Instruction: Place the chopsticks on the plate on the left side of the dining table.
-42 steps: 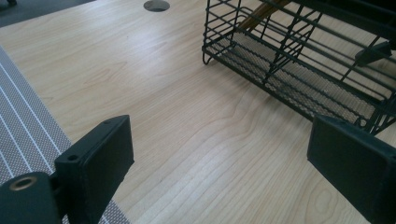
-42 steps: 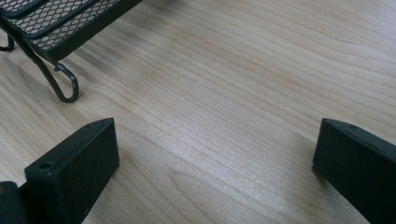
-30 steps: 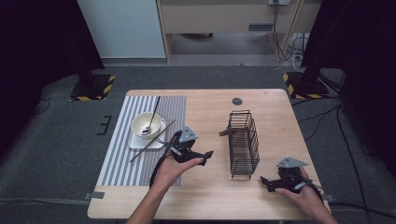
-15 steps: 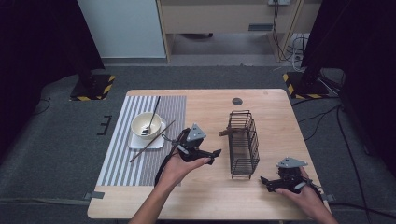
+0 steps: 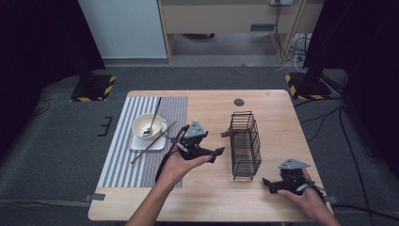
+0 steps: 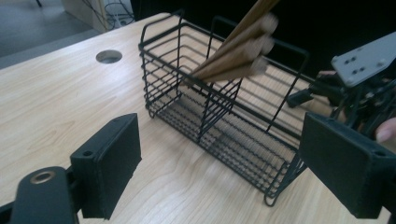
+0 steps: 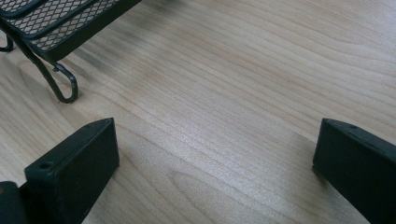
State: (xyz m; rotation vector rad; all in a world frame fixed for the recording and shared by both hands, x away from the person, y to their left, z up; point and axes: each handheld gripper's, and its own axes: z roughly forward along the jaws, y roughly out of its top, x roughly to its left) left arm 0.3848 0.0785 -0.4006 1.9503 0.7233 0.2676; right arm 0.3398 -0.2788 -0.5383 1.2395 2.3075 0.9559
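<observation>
Left claw [image 5: 211, 153], wide and empty, has lifted toward the wire basket [image 5: 245, 146] holding chopsticks [image 6: 238, 49], leaving one by the bowl [image 5: 147, 126]

I see the chopsticks [image 6: 243, 49] blurred and cut off by the top edge in the left gripper view. The wire basket [image 7: 56, 25] is cropped to a near corner in the right gripper view. Bowl [image 5: 148, 126] contents too small to tell.
</observation>
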